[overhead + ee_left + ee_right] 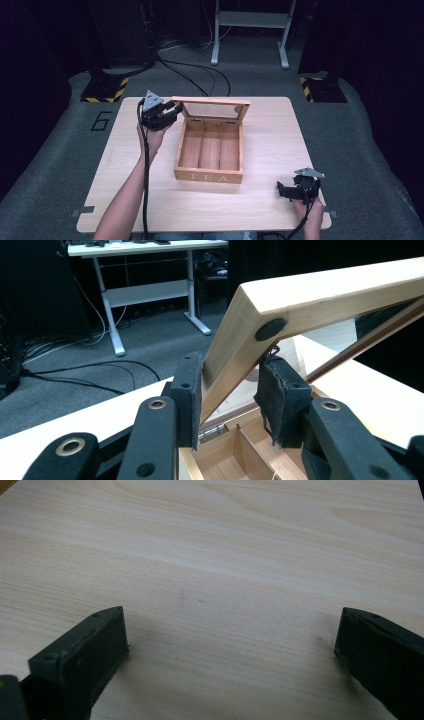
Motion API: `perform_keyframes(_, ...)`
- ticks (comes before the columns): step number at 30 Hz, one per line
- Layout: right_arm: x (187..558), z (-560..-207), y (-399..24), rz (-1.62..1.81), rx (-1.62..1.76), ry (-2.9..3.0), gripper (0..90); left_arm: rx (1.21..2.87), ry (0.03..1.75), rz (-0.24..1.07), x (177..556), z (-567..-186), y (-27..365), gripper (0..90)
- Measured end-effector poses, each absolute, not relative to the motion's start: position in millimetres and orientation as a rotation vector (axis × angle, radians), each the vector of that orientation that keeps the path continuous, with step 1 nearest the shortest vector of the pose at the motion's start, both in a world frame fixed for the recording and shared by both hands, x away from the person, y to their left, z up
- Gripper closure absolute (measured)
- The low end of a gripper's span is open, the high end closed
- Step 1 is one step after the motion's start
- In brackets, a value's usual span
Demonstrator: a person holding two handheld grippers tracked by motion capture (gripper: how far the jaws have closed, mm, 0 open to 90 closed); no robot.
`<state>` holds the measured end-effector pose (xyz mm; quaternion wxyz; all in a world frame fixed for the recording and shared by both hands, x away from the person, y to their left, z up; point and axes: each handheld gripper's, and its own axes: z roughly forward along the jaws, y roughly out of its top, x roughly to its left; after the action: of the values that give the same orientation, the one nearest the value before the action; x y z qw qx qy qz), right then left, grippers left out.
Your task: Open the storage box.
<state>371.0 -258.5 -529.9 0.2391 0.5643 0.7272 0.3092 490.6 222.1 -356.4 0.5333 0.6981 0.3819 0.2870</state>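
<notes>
**At far-left lid corner: left gripper clamped, right idle**

Left gripper (172, 108) pinching left edge of raised lid (212, 103) of tea box (209, 175), mid-table. Hinge axis running left-right along far side, so swing goes far or near. Right gripper (284, 190) well apart at near right, spread wide, holding nothing.

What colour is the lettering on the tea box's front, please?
White lettering on the light wooden tea box, clearest in the high view.

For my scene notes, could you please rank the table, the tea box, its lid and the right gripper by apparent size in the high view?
1. Table
2. Tea box
3. Lid, raised and seen edge-on, so foreshortened
4. Right gripper; not far below the lid in apparent size, and nearer the camera, so this last step is unsure.
</notes>
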Motion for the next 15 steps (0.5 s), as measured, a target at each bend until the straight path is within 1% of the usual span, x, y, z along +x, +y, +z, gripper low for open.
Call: perform_keyframes(15, 371.1, -529.8, -258.7, 0.846, 1.542, 1.993, 0.0, 1.663, 0.902, 0.681, 485.9, -359.9, 223.5, 62.1)
